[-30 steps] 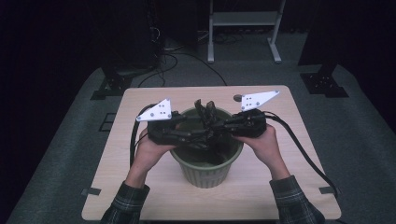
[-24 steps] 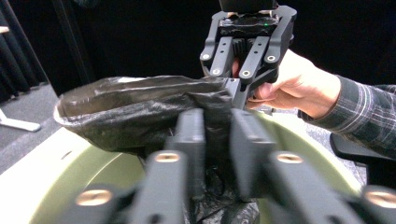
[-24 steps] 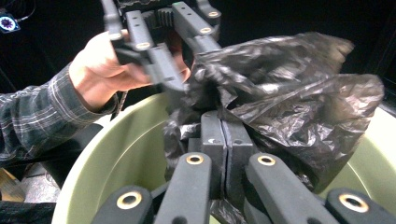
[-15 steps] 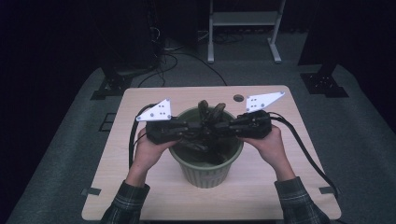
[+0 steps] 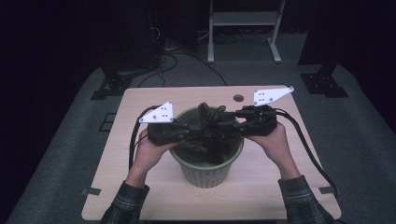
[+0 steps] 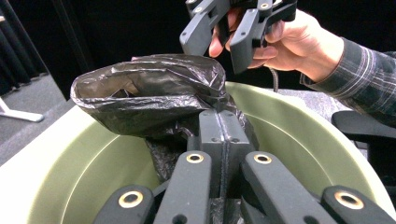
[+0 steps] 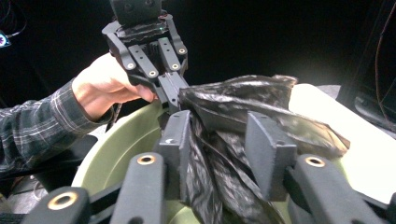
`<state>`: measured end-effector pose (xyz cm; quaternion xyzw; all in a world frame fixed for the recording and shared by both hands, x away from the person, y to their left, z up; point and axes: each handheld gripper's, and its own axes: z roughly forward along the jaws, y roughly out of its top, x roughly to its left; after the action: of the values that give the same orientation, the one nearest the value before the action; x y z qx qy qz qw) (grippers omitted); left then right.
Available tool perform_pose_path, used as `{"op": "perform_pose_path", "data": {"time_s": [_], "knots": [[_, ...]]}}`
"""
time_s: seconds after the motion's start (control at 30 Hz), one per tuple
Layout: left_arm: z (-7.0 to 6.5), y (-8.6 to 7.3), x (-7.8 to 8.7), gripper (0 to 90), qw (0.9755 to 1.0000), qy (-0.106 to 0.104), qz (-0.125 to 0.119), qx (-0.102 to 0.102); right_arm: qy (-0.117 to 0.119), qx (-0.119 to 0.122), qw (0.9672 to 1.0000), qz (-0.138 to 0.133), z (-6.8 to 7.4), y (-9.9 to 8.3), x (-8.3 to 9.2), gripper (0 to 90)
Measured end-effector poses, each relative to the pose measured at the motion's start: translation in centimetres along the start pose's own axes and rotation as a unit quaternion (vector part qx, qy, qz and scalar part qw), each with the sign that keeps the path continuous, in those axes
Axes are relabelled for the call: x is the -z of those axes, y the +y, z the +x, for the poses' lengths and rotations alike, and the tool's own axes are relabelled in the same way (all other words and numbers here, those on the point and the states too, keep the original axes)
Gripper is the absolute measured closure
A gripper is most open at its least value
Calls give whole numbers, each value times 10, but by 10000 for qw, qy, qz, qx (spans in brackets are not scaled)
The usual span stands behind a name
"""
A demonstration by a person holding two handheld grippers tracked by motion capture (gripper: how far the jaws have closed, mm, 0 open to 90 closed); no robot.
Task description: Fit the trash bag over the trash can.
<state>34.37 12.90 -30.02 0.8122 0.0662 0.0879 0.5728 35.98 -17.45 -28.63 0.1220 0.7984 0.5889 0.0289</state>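
Over the last second the two hands have drawn apart a little above the green bin [image 5: 205,163]: the right hand [image 5: 273,140] has slid out toward the bin's right rim, while the left hand [image 5: 152,147] has hardly shifted. The black bag [image 5: 210,128] between them now looks pulled wider across the mouth of the bin. To me that reads as the bag being opened up so it can line the bin; its edge is not yet over the rim anywhere I can see.

At the bin's left rim, the left tool [image 6: 223,135] has its jaws pressed flat together with a fold of the bag [image 6: 154,98] pinched between them, the loose plastic billowing up above the bin's inner wall [image 6: 98,163].

At the bin's right rim, the right tool [image 7: 219,149] has its jaws well apart, with a hanging twist of bag [image 7: 233,126] between them. The plastic lies against the left jaw, but I cannot tell whether it is truly gripped. The bag itself sits bunched in and just above the bin's mouth, at the middle of the table [image 5: 130,186].
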Motion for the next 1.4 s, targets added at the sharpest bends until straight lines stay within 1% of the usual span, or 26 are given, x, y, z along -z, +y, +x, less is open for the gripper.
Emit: {"op": "perform_pose_path", "data": {"time_s": [0.1, 0.13, 0.2, 0.23, 0.3, 0.37, 0.4, 0.43, 0.6, 0.67, 0.7, 0.77, 0.83, 0.93, 1.1, 1.23, 1.4], "knots": [[-1, 1, -1, 897, 10000, -32, -57, -40, 36, 16, 10000, 41, 1, 2, -8, 566], [-1, 2, 0, 898, 10000, -33, -23, -63, 62, 19, 10000, 50, 1, 2, -10, 574], [-2, 2, -1, 897, 9999, -58, -11, -102, 114, 22, 9999, -3, 0, 2, -13, 637], [-3, 2, -1, 897, 9999, -51, 1, -113, 142, 15, 9999, -10, 0, 2, -14, 647], [-3, 2, 0, 897, 9999, -56, 1, -114, 206, -14, 9998, 9, -1, 1, -14, 753], [-3, 2, 0, 897, 9999, -54, -7, -117, 253, 20, 9997, 20, -1, 1, -16, 813], [-3, 2, 0, 897, 9999, -47, -16, -109, 288, 21, 9996, 40, -1, 1, -16, 866], [-3, 2, 0, 897, 9999, -53, -7, -122, 281, 76, 9995, 87, 0, 1, -17, 898], [-1, 0, 5, 897, 10000, 6, -22, -61, 228, 113, 9996, 124, 1, 3, -14, 900], [0, -1, 8, 897, 10000, 45, -43, -30, 141, 120, 9998, 109, 0, 2, -9, 900], [1, -2, 10, 897, 10000, 59, -43, -14, 134, 105, 9998, 109, -1, 2, -7, 900], [3, -3, 14, 898, 9999, 124, -46, 0, 25, 126, 9998, 169, -1, 2, -2, 900], [4, -4, 16, 898, 9999, 152, -55, 20, 22, 142, 9998, 141, -2, 2, 1, 900], [6, -8, 23, 898, 9996, 248, -79, 64, -96, 135, 9997, 153, -3, 1, 7, 900], [9, -15, 35, 898, 9993, 358, -30, 127, -369, -29, 9991, 188, -12, -12, 22, 900], [11, -20, 44, 898, 9989, 423, -51, 195, -498, -146, 9985, 186, -16, -21, 34, 900], [13, -25, 55, 898, 9983, 521, -45, 248, -647, -222, 9975, 188, -18, -30, 50, 900]]}}
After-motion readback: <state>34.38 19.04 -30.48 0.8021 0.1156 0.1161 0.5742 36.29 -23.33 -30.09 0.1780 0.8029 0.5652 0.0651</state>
